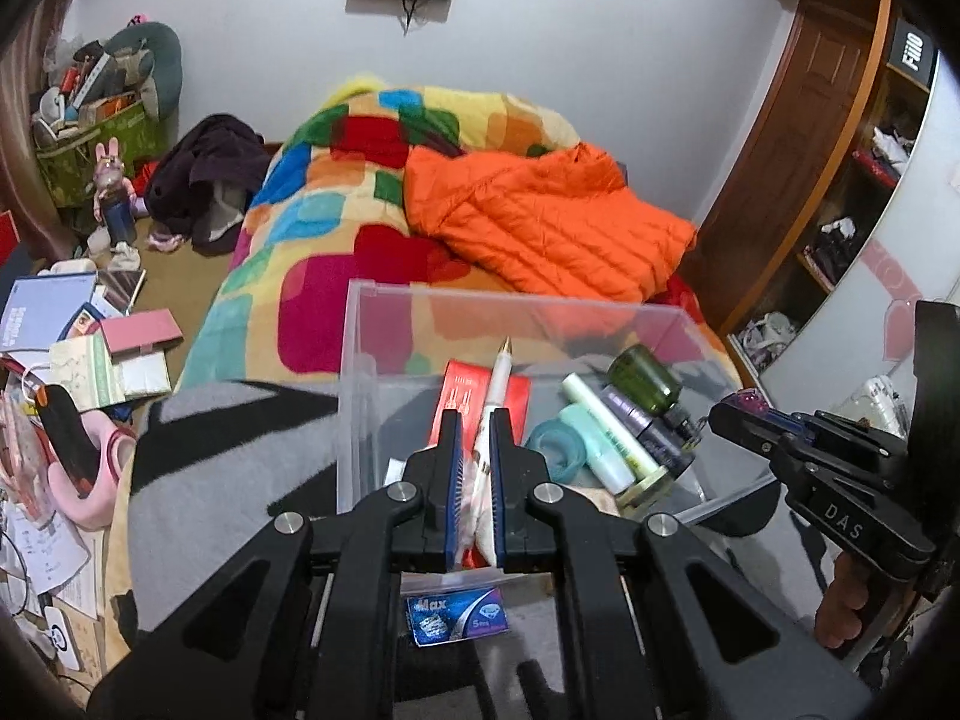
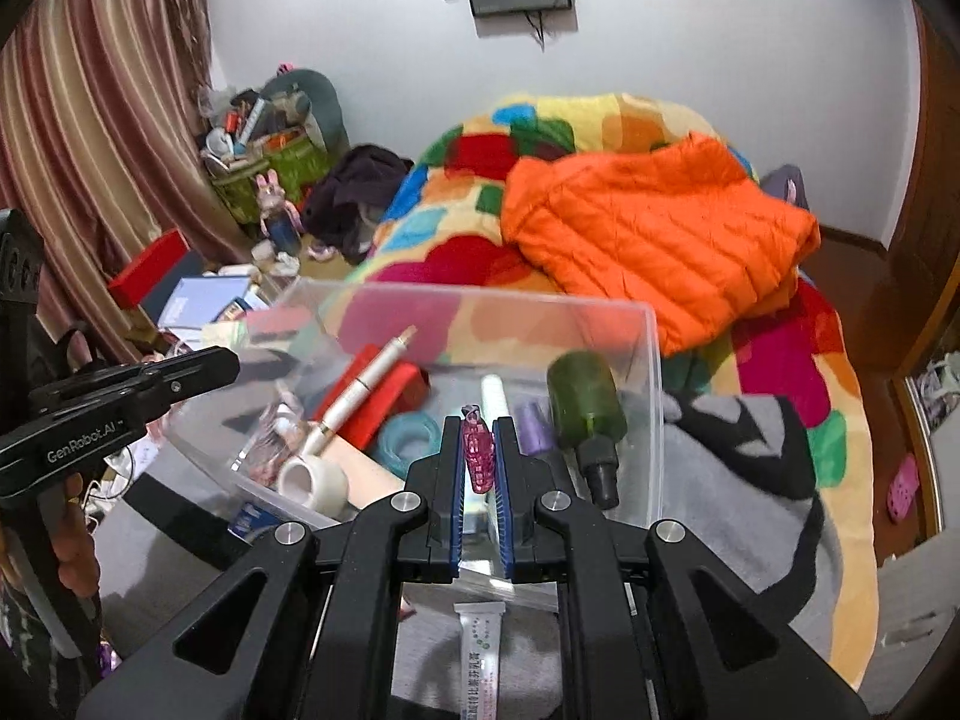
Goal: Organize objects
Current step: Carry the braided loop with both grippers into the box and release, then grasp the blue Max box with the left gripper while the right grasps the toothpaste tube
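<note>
The clear box (image 1: 360, 372) on the bed is already holding a red packet (image 1: 516, 387), tape, tubes and a green bottle (image 2: 585, 396). The left gripper (image 1: 474, 450) is clamping a white pen (image 1: 495, 384) over it, the right gripper (image 2: 478, 450) pinching a pink trinket (image 2: 478, 450); a blue sachet (image 1: 456, 615) and tube (image 2: 478, 654) are lying outside.

The bag (image 1: 477, 504) clamped in the left gripper (image 1: 474, 420) is mostly hidden by the pads; its contents cannot be read. The tube (image 2: 480, 666) is cut off by the lower edge and flanked by the right gripper (image 2: 478, 426). The bottle (image 2: 585, 399) is blurred. The packet (image 1: 457, 617) text is too small.
</note>
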The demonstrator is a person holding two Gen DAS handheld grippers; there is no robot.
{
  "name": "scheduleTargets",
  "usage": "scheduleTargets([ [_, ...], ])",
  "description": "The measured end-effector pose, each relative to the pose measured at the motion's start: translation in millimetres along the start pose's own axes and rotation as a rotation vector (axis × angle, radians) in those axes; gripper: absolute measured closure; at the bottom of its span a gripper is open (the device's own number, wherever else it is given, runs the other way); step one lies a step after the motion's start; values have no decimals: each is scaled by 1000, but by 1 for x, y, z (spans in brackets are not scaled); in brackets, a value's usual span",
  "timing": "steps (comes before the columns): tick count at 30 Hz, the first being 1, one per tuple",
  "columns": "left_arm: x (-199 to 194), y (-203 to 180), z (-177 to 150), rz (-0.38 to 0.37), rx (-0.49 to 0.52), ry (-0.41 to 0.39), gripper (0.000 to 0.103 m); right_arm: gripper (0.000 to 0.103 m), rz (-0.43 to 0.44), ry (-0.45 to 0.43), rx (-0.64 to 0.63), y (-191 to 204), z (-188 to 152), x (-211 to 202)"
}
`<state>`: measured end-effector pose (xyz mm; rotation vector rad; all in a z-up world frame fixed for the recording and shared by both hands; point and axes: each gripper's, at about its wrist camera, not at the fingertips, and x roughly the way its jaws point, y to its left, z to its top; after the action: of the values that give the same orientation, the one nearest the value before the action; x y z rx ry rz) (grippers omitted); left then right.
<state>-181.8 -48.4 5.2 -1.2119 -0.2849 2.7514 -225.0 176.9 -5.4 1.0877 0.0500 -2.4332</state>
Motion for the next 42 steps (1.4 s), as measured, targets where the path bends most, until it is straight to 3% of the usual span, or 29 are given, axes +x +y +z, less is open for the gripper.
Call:
scheduleTargets([
  [6, -1, 0, -10, -3, -2, 19, 91, 93, -15, 66, -13, -1, -7, 11],
  [8, -7, -1, -12, 1, -1, 13, 79, 83, -14, 74, -18, -1, -9, 10],
  [10, -13, -1, -16, 18, 5, 0, 70, 65, -17, 64, -20, 0, -11, 6],
  [11, -17, -2, -19, 34, 12, -5, 65, 62, -24, 52, -23, 0, -12, 3],
  [21, -42, -5, -45, 78, 49, -17, 36, 55, 0, 10, -23, 0, -20, -32],
  [25, -34, -4, -61, 91, 53, 32, 23, 50, -7, -4, -25, -2, -31, -45],
  [33, 5, -8, -87, 131, 94, 175, 23, 50, -16, 63, -45, 0, -67, -40],
  [42, 28, -7, -85, 158, 76, 209, 23, 51, -20, 169, -66, 2, -99, -9],
])
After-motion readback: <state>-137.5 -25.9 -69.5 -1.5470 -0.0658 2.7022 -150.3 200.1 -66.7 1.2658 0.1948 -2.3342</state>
